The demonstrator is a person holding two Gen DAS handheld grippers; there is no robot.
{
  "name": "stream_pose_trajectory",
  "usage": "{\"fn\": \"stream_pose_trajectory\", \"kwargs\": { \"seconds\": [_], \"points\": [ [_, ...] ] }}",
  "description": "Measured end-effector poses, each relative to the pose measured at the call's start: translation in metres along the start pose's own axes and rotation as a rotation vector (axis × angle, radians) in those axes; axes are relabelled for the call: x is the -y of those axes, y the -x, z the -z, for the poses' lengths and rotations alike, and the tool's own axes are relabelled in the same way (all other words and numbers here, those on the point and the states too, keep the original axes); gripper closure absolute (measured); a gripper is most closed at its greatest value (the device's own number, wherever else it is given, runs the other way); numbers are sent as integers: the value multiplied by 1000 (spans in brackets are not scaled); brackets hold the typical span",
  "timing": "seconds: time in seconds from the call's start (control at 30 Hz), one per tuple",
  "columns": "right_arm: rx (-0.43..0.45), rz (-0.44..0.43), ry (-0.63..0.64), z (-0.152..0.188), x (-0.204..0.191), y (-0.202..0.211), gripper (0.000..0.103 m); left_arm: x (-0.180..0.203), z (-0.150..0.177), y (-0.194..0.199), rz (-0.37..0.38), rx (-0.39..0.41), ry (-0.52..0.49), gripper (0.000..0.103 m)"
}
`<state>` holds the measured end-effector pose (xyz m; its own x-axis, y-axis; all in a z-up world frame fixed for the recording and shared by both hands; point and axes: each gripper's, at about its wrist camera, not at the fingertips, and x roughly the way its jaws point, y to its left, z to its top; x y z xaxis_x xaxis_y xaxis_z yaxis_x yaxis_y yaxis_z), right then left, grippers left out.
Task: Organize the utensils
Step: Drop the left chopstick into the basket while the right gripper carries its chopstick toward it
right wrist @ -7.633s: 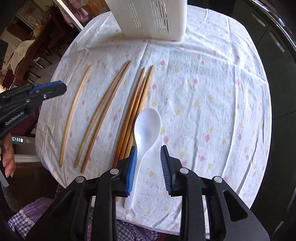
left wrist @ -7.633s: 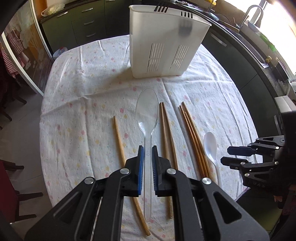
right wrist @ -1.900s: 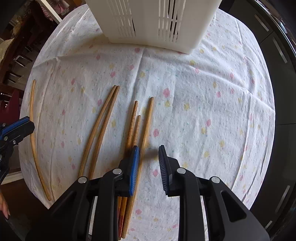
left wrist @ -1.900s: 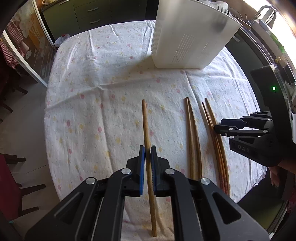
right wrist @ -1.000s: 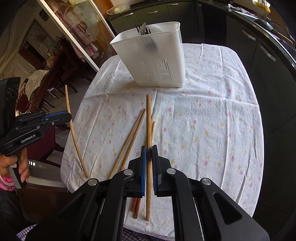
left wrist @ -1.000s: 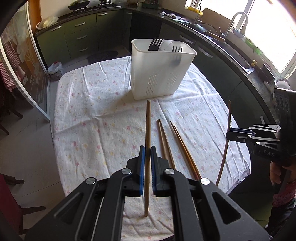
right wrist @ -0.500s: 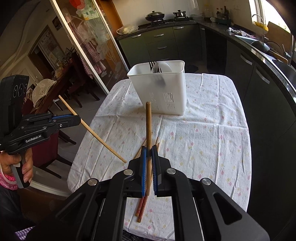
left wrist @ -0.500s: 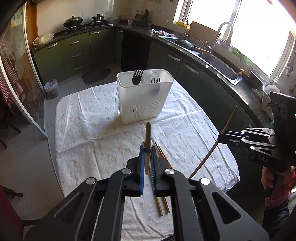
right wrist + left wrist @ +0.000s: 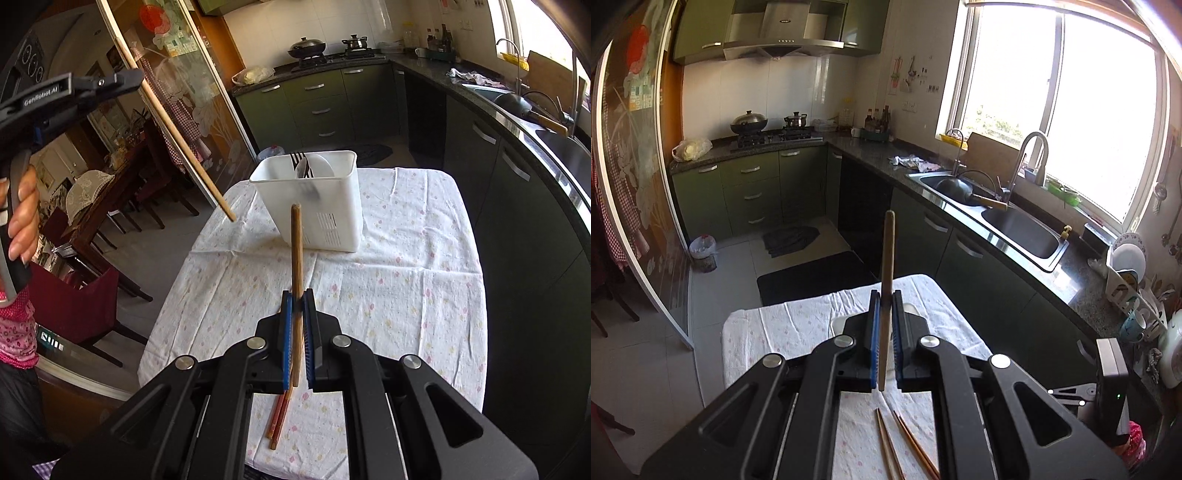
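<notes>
My left gripper (image 9: 885,306) is shut on a wooden chopstick (image 9: 887,266) that stands up between its blue pads, high above the table (image 9: 783,332). In the right wrist view that left gripper (image 9: 138,75) sits at the upper left, its chopstick (image 9: 177,136) slanting down toward the table. My right gripper (image 9: 297,306) is shut on a second chopstick (image 9: 295,254) that points at the white utensil caddy (image 9: 325,221). The caddy holds forks and a spoon. Other chopsticks (image 9: 279,417) lie on the cloth below my right gripper, and a few chopsticks (image 9: 894,446) show in the left wrist view.
The floral tablecloth (image 9: 406,277) covers the round table. A kitchen counter with a sink (image 9: 1019,229) runs along the right. Dining chairs (image 9: 85,306) and a glass sliding door (image 9: 177,92) stand to the left. A person's hand (image 9: 22,221) grips the left tool.
Both grippers have risen with their chopsticks still held. The left one climbed far more and tilted up, so its view now shows the kitchen instead of the caddy.
</notes>
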<state>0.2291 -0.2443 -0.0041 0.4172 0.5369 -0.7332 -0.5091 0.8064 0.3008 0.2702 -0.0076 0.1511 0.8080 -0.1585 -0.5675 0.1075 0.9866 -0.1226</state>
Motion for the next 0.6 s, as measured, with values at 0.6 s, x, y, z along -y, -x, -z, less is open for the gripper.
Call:
{"fn": "stream_pose_trajectory", "kwargs": {
  "seconds": [0.6],
  "points": [
    [105, 9, -20, -36, 8, 34, 96, -22, 23, -133, -101, -157, 1, 97]
  ]
}}
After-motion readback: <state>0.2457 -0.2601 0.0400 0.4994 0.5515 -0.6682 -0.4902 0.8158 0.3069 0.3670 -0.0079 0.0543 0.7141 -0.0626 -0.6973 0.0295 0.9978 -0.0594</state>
